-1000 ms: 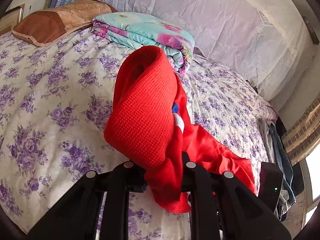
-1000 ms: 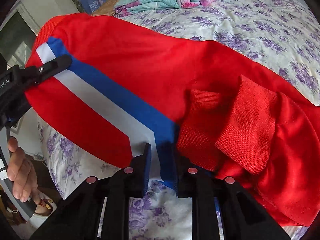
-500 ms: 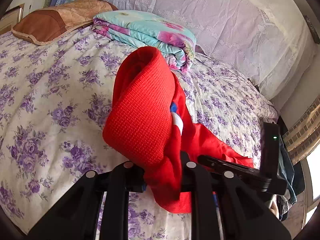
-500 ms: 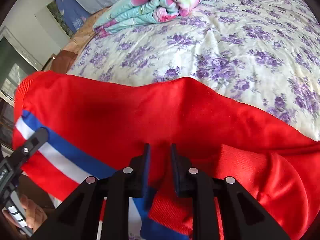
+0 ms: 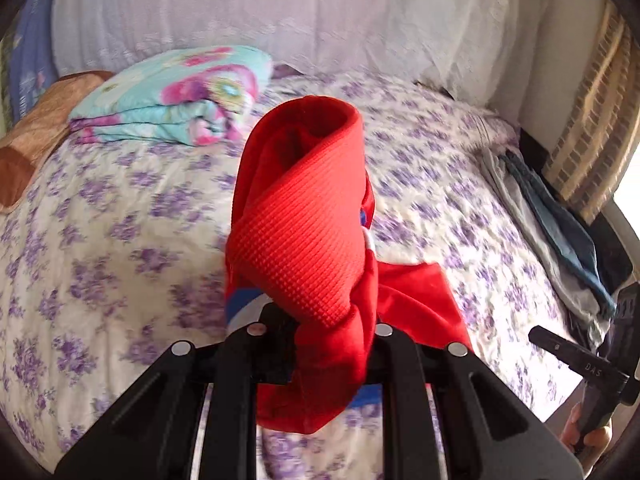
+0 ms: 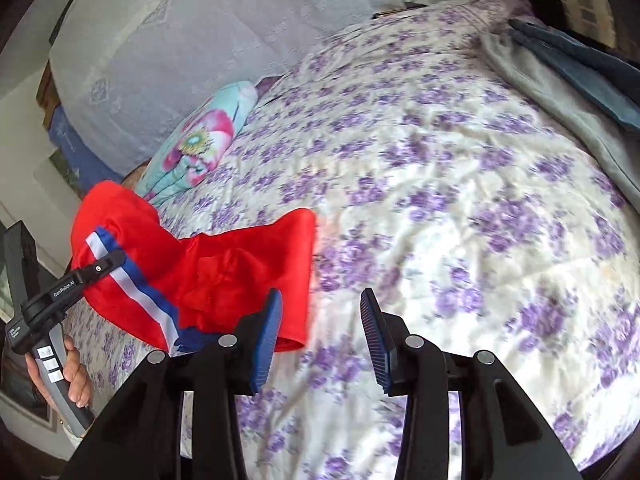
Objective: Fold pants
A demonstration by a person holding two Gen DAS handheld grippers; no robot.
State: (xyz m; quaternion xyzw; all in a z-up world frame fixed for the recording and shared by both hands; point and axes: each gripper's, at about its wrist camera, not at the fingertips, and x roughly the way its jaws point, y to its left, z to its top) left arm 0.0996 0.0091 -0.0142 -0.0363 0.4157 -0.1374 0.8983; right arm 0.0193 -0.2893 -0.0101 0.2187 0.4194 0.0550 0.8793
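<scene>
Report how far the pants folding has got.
Done: little; the red pants lie bunched at the bed edge. In hand: the left gripper clamps their ribbed waistband; the right gripper is open, holding nothing. Left: spreading flat, all folds.

Red pants point(image 5: 304, 216), blue-white stripe; purple-flowered bedspread point(image 6: 440, 200).

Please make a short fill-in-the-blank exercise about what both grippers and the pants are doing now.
1. The left gripper is shut on the red ____.
2. The right gripper is ____ and holds nothing.
3. The pants carry a white and ____ stripe.
4. The folded quilt lies on the ____.

Missing words: pants; open; blue; bed
</scene>
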